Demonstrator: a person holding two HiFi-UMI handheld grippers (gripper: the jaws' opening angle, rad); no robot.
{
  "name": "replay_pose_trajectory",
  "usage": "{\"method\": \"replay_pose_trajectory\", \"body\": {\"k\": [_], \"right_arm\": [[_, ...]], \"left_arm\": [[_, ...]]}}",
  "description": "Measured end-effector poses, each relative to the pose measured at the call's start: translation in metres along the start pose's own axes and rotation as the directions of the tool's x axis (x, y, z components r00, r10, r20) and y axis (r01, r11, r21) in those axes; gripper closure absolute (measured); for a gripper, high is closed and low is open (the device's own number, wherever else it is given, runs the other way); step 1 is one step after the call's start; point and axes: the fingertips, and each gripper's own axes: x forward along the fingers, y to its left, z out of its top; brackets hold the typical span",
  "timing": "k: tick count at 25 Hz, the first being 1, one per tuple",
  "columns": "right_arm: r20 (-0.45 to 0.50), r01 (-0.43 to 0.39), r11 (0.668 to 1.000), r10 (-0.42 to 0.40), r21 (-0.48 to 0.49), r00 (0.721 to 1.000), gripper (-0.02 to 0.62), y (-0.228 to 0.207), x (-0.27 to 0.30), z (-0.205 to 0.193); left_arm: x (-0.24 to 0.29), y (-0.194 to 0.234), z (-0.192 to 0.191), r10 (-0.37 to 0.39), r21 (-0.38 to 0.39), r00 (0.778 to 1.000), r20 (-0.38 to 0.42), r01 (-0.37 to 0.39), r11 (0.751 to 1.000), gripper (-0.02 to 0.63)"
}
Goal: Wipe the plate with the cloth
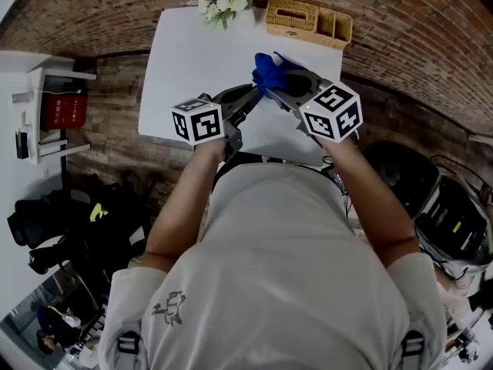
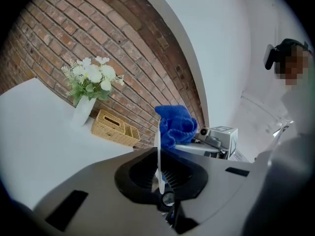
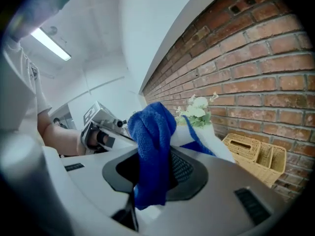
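Though barely parted, left tool (image 2: 158, 167) clamped on the plate (image 2: 157, 136) edge-on, right tool (image 3: 156, 178) clenched around the blue cloth (image 3: 153, 132).

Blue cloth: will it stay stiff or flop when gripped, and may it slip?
Probably floppy: the blue cloth bunches and hangs in folds from the right gripper, which is shut on it. Its thin folds suggest little weight. Its fuzzy weave probably resists slipping.
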Motion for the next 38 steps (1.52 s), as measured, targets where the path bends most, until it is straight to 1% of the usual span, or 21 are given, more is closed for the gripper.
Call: {"method": "replay_pose_trajectory", "body": {"k": [3,6,8,10,13,16,19,22,24,27,30,33,36,38], "right_arm": [[-0.011,-0.017,1.0,0.018,0.009,1.0,0.485,0.008,0.002,-0.014],[-0.067,-0.04,0.999,0.041,0.023,0.997,0.485,0.014,0.004,-0.036],[-0.095,-0.046,0.999,0.049,0.028,0.994,0.485,0.014,0.003,-0.048],[-0.105,-0.037,0.999,0.041,0.039,0.994,0.485,0.008,-0.001,-0.054],[-0.119,0.009,0.999,-0.004,0.044,0.993,0.485,-0.011,-0.011,-0.057],[-0.108,0.068,0.996,-0.062,0.053,0.992,0.485,-0.036,-0.024,-0.049],[-0.082,0.118,0.992,-0.114,0.043,0.99,0.485,-0.055,-0.034,-0.03],[-0.042,0.148,0.989,-0.148,0.019,0.988,0.484,-0.063,-0.038,-0.006],[-0.016,0.154,0.988,-0.154,-0.01,0.988,0.485,-0.06,-0.037,0.01],[0.012,0.131,0.989,-0.131,-0.06,0.991,0.485,-0.043,-0.028,0.028],[0.015,0.065,0.995,-0.064,-0.079,0.998,0.485,-0.019,-0.017,0.034],[-0.003,-0.003,0.997,0.002,-0.075,1.0,0.485,0.003,-0.008,0.027],[-0.02,-0.041,0.998,0.04,-0.05,0.999,0.485,0.015,-0.003,0.013],[-0.057,-0.066,0.997,0.064,-0.046,0.996,0.485,0.019,-0.002,0.0]], "left_arm": [[-0.005,0.004,0.004,0.015,-0.006,1.0,0.015,-0.015,1.0,0.584],[-0.014,0.011,0.011,0.026,-0.038,0.998,0.054,-0.024,0.999,0.584],[-0.019,0.013,0.016,0.026,-0.042,0.998,0.061,-0.023,0.999,0.584],[-0.02,0.013,0.014,0.014,-0.031,0.999,0.044,-0.013,0.999,0.584],[-0.024,0.012,0.009,0.008,-0.031,1.0,0.027,-0.007,1.0,0.583],[-0.028,0.013,0.004,-0.001,-0.046,1.0,0.019,0.002,0.999,0.583],[-0.026,0.007,0.0,-0.019,-0.056,1.0,0.009,0.02,0.998,0.58],[-0.02,-0.001,-0.003,-0.041,-0.063,0.999,-0.005,0.041,0.997,0.58],[-0.014,-0.006,-0.006,-0.056,-0.066,0.998,-0.017,0.054,0.996,0.578],[-0.006,-0.011,-0.006,-0.062,-0.067,0.998,-0.022,0.061,0.996,0.578],[-0.002,-0.013,0.001,-0.069,-0.08,0.998,-0.001,0.068,0.994,0.58],[-0.003,-0.012,0.012,-0.057,-0.071,0.998,0.027,0.058,0.996,0.583],[-0.009,-0.007,0.025,-0.039,-0.07,0.997,0.069,0.044,0.997,0.586],[-0.017,-0.002,0.034,-0.028,-0.079,0.994,0.106,0.037,0.996,0.586]]}}
